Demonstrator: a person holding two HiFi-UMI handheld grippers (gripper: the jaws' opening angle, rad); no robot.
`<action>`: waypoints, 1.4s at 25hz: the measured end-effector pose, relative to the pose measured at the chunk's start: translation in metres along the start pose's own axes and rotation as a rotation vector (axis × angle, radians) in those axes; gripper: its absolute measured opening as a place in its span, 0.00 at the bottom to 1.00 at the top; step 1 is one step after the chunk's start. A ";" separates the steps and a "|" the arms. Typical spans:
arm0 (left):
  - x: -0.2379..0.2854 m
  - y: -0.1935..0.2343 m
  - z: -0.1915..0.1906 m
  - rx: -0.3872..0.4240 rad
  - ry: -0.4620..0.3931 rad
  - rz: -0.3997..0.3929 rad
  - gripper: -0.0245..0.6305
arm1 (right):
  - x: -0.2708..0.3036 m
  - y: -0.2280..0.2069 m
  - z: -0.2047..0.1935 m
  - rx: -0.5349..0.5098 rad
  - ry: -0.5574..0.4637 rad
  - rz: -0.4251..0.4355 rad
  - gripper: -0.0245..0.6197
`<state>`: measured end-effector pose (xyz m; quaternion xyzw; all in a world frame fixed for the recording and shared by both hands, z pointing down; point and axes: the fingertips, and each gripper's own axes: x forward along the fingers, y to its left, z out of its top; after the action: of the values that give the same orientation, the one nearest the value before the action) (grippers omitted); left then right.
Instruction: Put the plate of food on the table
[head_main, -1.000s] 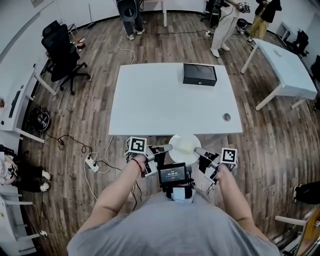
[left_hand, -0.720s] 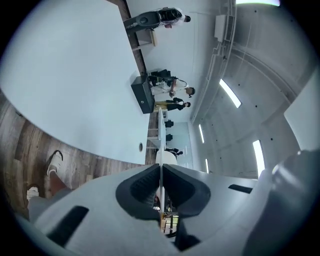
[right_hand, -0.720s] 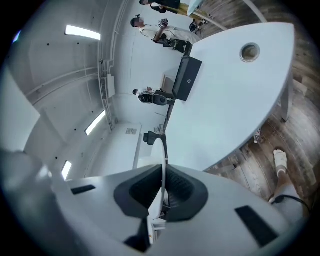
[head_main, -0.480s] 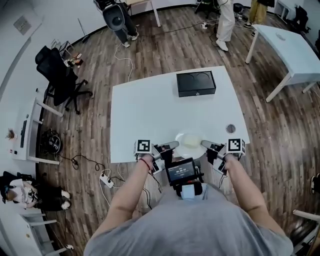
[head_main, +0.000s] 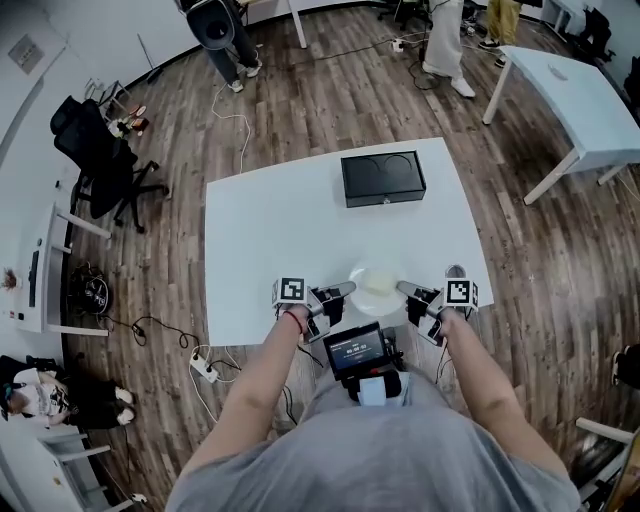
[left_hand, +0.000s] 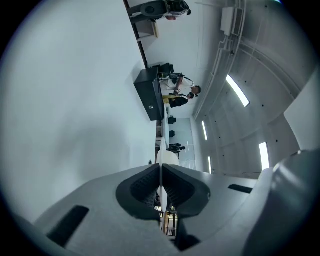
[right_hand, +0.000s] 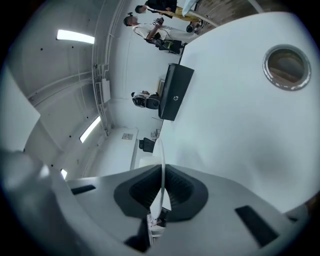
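Plate (head_main: 377, 290) with some pale food on it is at the lower middle of the head view, right over the near edge of the white table (head_main: 270, 230), held from both sides. Left gripper (head_main: 340, 292) has its jaws pinched onto the plate's left rim, and in the left gripper view you can see the thin white edge squeezed between the two dark pads. Right gripper (head_main: 405, 290) is doing likewise on the opposite rim, jaws clamped tight on that thin edge. Can't really tell whether the plate's bottom is touching the tabletop or hovering just above it. Further up the frame, toward the far side of the table, there's a flat black box (head_main: 383, 178), well apart from the plate. A small round cable hole (right_hand: 286, 61) in the tabletop shows at the upper right of the right gripper view. Off the table, a black office chair (head_main: 100, 150) stands at upper left on the wood floor (head_main: 180, 100), and a second white table (head_main: 570, 90) is at upper right.
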<state>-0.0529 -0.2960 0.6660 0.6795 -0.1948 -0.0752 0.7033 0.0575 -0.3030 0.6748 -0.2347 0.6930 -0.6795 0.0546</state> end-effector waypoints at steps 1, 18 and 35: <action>0.001 0.005 0.003 -0.003 0.001 0.000 0.08 | 0.003 -0.005 0.002 0.010 -0.007 0.017 0.10; 0.022 0.077 0.017 0.159 0.073 0.269 0.08 | 0.015 -0.067 0.013 0.014 -0.042 -0.098 0.10; 0.010 0.063 0.025 0.283 0.059 0.316 0.08 | 0.018 -0.072 0.024 -0.083 -0.001 -0.256 0.10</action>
<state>-0.0630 -0.3189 0.7298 0.7343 -0.2868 0.0840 0.6095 0.0691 -0.3302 0.7476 -0.3236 0.6850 -0.6514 -0.0420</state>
